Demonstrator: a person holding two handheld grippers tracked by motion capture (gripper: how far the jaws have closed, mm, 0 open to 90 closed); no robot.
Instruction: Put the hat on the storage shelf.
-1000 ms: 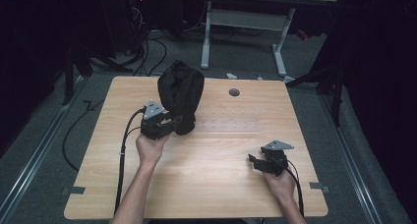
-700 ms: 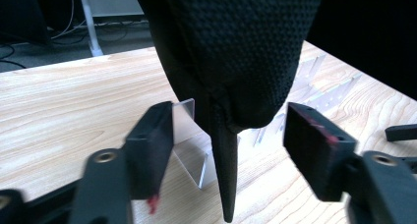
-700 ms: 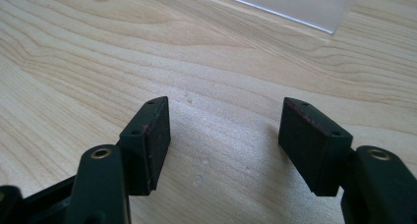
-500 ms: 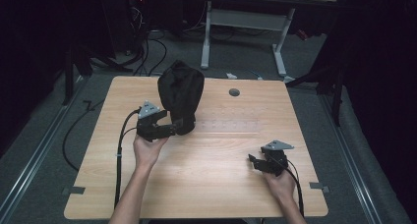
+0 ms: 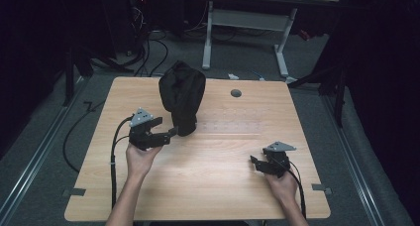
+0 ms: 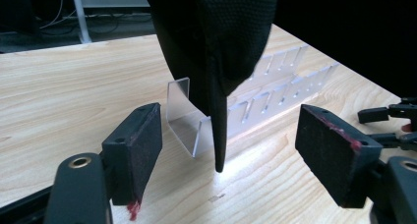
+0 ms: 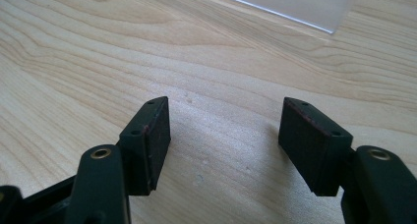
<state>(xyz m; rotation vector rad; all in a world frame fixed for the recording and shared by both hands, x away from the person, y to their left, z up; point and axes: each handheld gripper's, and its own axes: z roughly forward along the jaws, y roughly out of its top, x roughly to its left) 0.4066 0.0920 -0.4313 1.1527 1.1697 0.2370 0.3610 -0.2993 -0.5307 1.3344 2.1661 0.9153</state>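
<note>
Toward the left edge of the table, left gripper held level in the person's left hand, jaws spread wide with nothing between the pads. Just been opening, by the look of it, and now let go completely. From the left gripper view, same left gripper staring straight at the black cloth bag, whose lower tip hangs between the two open fingers but farther off, touching neither. Bag tip coming down almost to the wood, right in front of a clear acrylic stand with slotted walls running off toward the far right.

From above, black cloth bag standing upright near the middle of the far edge, a bit left of centre, just beside the left gripper's fingertips and clear of them. Draped over the stand, so pretty much hiding its left end. Small round grommet close to the far edge, right of the bag.

Over near the right edge, closer to the near right corner, right gripper in the right hand, resting low on the wood. Also released: right gripper pads well apart over bare tabletop, nothing gripped. Corner of the clear stand peeking in at the top of that view.
</note>
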